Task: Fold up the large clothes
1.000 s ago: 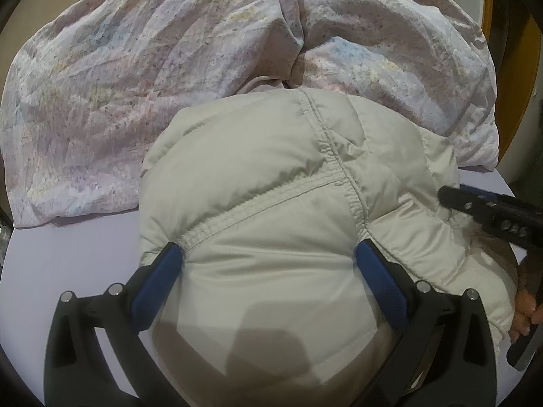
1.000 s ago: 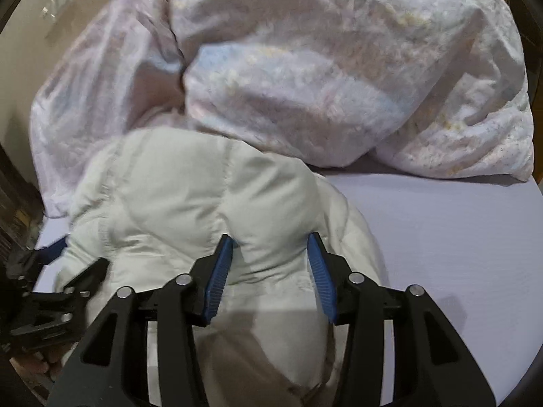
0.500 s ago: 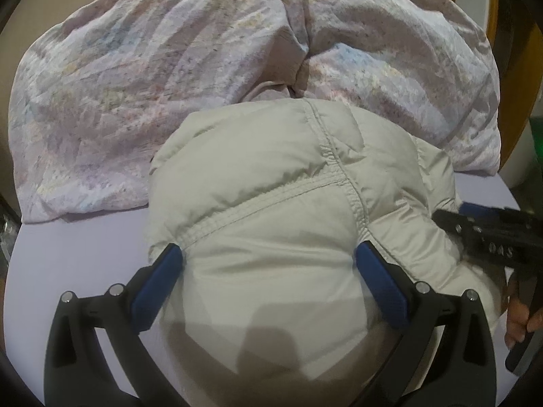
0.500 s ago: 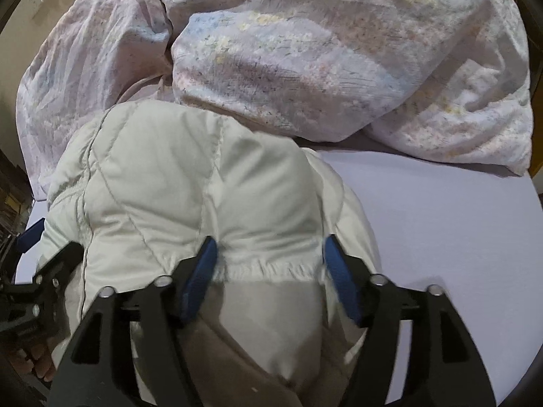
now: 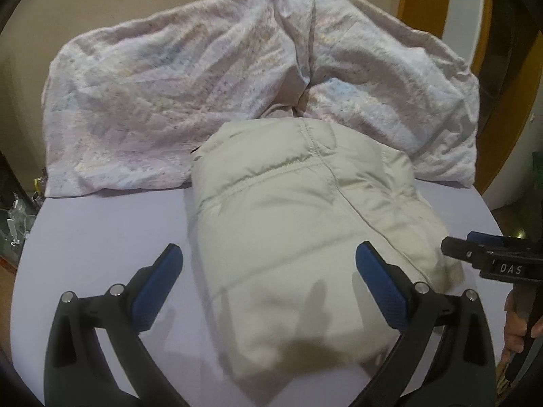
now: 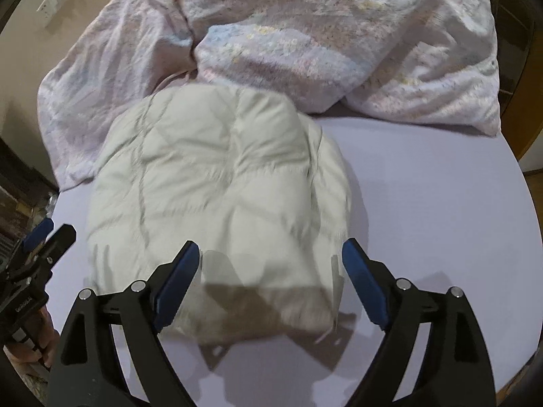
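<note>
A cream puffer jacket (image 5: 305, 224) lies folded into a thick bundle on the lilac bed sheet (image 5: 101, 237); it also shows in the right wrist view (image 6: 217, 190). My left gripper (image 5: 268, 264) is open and empty, hovering above the bundle's near end, not touching it. My right gripper (image 6: 268, 264) is open and empty, above the bundle's near edge. The right gripper shows at the right edge of the left wrist view (image 5: 492, 261). The left gripper shows at the left edge of the right wrist view (image 6: 37, 247).
A crumpled pastel floral duvet (image 5: 203, 78) is heaped behind the jacket, touching its far end; it also shows in the right wrist view (image 6: 339, 34). Bare lilac sheet (image 6: 424, 186) lies to the jacket's right. A beige wall stands behind; clutter sits off the bed's left edge (image 5: 17, 213).
Both grippers opened wider, let go of the jacket and pulled back and up. The bundle now lies free on the sheet.
</note>
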The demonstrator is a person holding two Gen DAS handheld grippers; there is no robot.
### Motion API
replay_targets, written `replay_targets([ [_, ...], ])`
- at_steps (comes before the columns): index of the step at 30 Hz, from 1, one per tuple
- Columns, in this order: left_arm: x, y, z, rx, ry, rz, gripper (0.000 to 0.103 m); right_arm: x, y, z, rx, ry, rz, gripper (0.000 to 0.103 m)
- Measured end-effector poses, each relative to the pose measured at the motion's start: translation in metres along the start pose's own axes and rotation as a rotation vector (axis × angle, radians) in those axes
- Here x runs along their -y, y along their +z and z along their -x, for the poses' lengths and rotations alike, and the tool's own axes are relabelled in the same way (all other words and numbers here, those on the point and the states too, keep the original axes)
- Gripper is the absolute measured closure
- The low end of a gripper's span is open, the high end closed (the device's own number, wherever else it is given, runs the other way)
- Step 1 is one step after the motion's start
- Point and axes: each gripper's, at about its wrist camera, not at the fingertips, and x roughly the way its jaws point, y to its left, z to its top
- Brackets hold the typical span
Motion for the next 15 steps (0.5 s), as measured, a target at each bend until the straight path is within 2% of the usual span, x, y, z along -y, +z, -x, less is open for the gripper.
replay_targets([
  [5, 0.0, -0.026, 0.043, -0.03, -0.025, -0.019, 0.002, -0.011, -0.037, 0.026, -0.02, 0.002, 0.045, 0.015],
  [11, 0.001, -0.051, 0.074, -0.091, -0.064, -0.001, 0.002, -0.017, -0.066, 0.046, -0.045, 0.026, 0.064, 0.015],
  [15, 0.007, -0.064, 0.085, -0.112, -0.063, -0.004, 0.002, -0.02, -0.08, 0.054, -0.067, 0.043, 0.074, 0.015],
])
